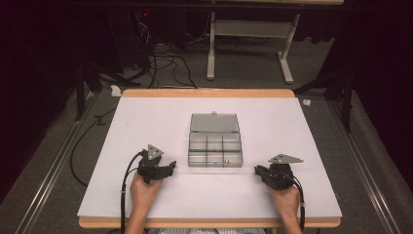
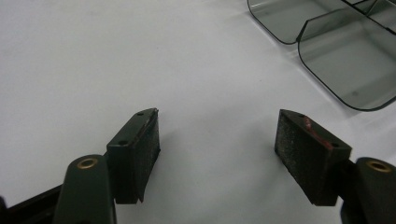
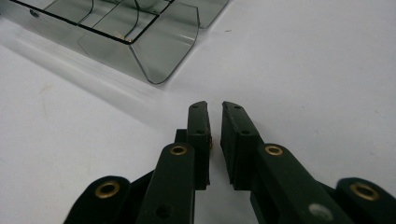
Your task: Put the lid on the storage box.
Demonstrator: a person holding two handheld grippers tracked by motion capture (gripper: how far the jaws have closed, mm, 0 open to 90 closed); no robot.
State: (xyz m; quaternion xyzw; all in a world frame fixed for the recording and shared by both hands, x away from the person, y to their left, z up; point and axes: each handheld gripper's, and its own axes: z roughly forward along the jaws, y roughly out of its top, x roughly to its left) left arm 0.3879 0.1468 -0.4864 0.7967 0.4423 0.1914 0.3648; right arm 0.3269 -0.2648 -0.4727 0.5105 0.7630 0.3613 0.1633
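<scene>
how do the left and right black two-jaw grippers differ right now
The left black two-jaw gripper has its jaws spread wide; the right black two-jaw gripper has its jaws almost together, with a narrow gap. The left sits left of the clear grey plastic compartment box, the right to its right. Both hold nothing and point toward the box.

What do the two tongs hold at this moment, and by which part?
Nothing is held. The left tongs stand wide open over bare table; the right tongs are nearly closed with an empty gap. The compartment box lies untouched.
</scene>
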